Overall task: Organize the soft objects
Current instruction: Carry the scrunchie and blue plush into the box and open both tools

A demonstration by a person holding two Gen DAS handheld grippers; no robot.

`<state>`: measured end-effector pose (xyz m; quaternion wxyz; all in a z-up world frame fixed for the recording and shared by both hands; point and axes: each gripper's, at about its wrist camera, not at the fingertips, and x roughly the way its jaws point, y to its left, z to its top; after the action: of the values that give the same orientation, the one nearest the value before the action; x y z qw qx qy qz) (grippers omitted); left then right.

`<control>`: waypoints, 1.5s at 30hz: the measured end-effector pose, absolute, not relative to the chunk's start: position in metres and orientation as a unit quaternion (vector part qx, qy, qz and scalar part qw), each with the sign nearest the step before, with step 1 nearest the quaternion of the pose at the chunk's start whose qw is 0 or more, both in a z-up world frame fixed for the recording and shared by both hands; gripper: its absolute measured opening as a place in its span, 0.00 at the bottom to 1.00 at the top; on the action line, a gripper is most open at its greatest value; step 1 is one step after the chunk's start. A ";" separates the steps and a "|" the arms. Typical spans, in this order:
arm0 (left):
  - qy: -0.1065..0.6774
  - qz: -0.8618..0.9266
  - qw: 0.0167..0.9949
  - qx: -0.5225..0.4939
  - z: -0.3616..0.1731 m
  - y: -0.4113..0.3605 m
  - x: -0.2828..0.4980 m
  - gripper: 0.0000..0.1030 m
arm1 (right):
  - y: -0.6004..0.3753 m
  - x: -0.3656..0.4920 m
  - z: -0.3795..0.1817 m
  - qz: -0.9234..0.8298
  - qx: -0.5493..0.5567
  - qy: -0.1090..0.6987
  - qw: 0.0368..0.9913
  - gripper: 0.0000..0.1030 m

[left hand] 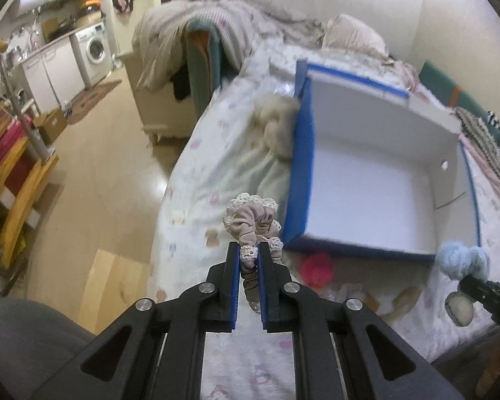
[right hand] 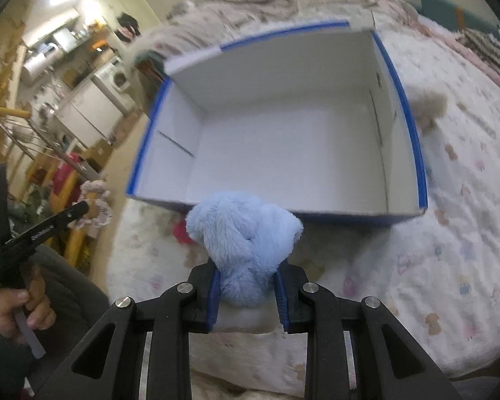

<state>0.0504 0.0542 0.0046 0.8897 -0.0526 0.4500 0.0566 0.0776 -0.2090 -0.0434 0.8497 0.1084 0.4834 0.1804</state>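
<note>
My left gripper (left hand: 249,250) is shut on a beige lace-trimmed scrunchie (left hand: 253,220) and holds it above the bed, left of the box's near corner. My right gripper (right hand: 248,278) is shut on a fluffy light-blue scrunchie (right hand: 246,236), just before the box's near wall. The blue box (left hand: 301,166) with a white inside stands open and empty on the bed (right hand: 450,233). A pink fluffy item (left hand: 316,268) lies on the bed by the box's near wall. A cream fluffy item (left hand: 276,126) lies beside the box's far-left wall. The right gripper with the blue scrunchie (left hand: 460,260) shows at the left view's right edge.
The bed has a patterned white cover, with blankets and a pillow (left hand: 350,33) piled at its far end. A white-grey soft item (left hand: 460,310) lies by the bed's near edge. A wooden floor (left hand: 110,166), a yellow rack (left hand: 20,193) and a washing machine (left hand: 95,48) are to the left.
</note>
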 end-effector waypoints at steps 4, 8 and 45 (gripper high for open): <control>0.421 0.045 0.905 -0.041 0.025 0.044 0.052 0.09 | -0.206 0.074 -0.023 0.199 0.111 0.446 0.866 0.28; 0.405 0.035 0.913 -0.031 0.040 0.033 0.065 0.09 | -0.206 0.077 -0.010 0.190 0.107 0.422 0.880 0.28; 0.473 -0.031 0.880 0.038 -0.052 -0.040 0.207 0.09 | -0.212 0.207 -0.078 0.096 0.085 0.511 0.850 0.28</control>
<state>0.2072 -0.0396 -0.0522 0.8796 0.0379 0.4731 -0.0309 0.2070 -0.2115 -0.0782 0.8499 0.0852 0.5111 0.0960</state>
